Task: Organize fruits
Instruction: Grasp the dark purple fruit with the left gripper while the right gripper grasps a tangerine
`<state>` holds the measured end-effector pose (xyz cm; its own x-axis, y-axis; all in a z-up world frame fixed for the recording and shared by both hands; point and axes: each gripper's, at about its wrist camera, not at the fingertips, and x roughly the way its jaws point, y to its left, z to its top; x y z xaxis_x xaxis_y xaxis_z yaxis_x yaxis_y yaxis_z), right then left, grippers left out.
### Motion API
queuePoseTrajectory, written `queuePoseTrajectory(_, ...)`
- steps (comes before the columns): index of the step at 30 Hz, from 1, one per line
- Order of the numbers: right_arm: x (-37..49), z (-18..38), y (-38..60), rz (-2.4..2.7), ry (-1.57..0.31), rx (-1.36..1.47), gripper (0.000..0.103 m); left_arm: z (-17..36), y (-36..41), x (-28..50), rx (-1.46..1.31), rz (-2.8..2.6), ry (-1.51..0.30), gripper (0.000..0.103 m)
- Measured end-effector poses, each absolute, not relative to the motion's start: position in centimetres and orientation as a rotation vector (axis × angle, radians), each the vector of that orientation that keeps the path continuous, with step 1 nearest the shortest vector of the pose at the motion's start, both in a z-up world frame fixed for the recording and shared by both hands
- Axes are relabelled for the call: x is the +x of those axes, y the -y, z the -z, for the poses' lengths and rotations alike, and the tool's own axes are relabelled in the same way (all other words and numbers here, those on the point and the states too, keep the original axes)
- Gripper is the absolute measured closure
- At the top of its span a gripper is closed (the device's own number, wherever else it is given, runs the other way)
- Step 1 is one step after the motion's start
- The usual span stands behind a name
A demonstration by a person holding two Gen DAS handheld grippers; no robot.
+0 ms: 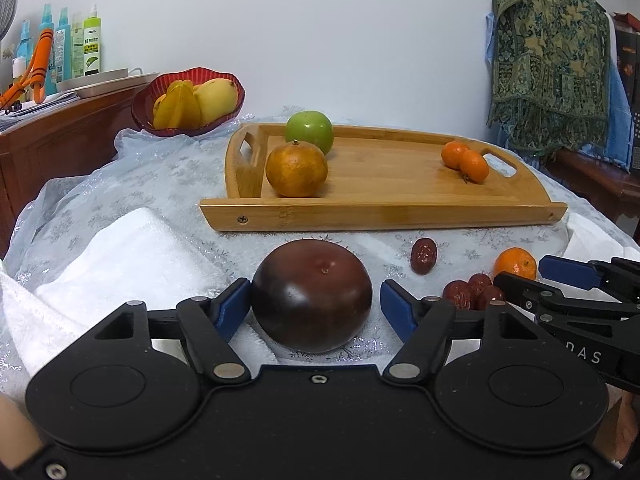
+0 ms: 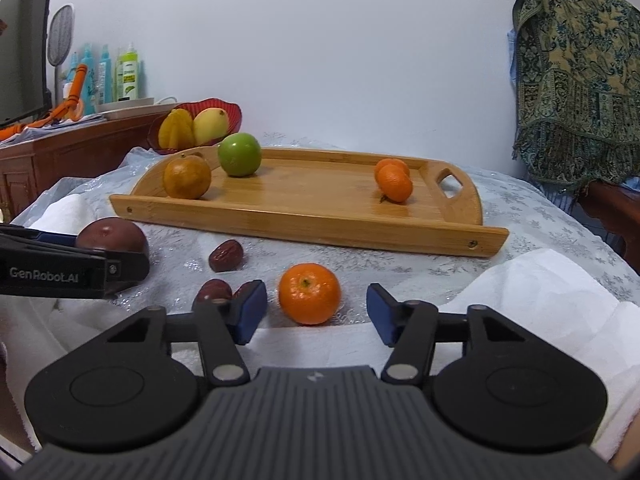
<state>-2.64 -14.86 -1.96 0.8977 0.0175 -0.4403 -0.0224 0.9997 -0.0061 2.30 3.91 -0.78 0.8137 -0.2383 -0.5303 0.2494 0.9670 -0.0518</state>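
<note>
Two hand-held grippers reach over a table draped in a pale blue cloth (image 1: pixel 132 184), each lined up on a loose fruit; the step in hand looks like a double pick-up, meant to carry both fruits to the wooden tray (image 1: pixel 384 216).

In the left wrist view, the left gripper (image 1: pixel 316 306) sits at six o'clock with a dark purple round fruit (image 1: pixel 312 296) between its blue pads; the left pad (image 1: pixel 234 304) touches or nearly touches the skin, while a sliver of cloth shows beside the right pad, so the jaws are not yet clamped.

In the right wrist view, the right gripper (image 2: pixel 316 312) brackets a small orange mandarin (image 2: pixel 309 294) at the centre; clear gaps show on both sides, so these jaws stand apart around it without holding.

The tray lies at twelve o'clock from both grippers, just beyond the loose fruit; it carries a green apple (image 2: pixel 239 155) and a brownish orange (image 2: pixel 187 178) at its left end, and two small mandarins (image 2: pixel 394 179) touching each other at its right end.

Red dates (image 2: pixel 226 255) lie on the cloth between the two grippers; a red bowl (image 1: pixel 188 100) of yellow fruit stands at ten o'clock behind the tray.

Judged from this, the next move calls for closing both jaws gently, since round fruit may roll or squirt free, then lifting clear of the tray's front rim.
</note>
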Motion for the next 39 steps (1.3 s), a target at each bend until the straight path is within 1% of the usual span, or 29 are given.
queuePoseTrajectory(6, -2.64, 1.97, 14.80, -0.029, -0.459, -0.006, 0.049, 0.97, -3.89, 2.40, 0.022, 0.253, -0.571, 0.039)
queuePoseTrajectory(12, -2.49, 2.03, 14.94, -0.024, -0.465, 0.005, 0.057, 1.11, -3.93, 2.52, 0.021, 0.249, -0.573, 0.039)
queuePoseTrajectory(15, -2.35, 2.11, 14.94, -0.025, -0.470, 0.005, 0.059, 1.15, -3.92, 2.53, 0.020, 0.249, -0.572, 0.039)
queuePoseTrajectory(26, -2.20, 2.29, 14.74, -0.020, -0.475, -0.001, 0.062, 1.21, -3.82, 2.41, 0.031, 0.247, -0.566, 0.040)
queuePoseTrajectory(39, -1.79, 2.58, 14.84, -0.010, -0.482, 0.006, 0.062, 1.57, -3.56, 2.62, 0.051, 0.246, -0.576, 0.039)
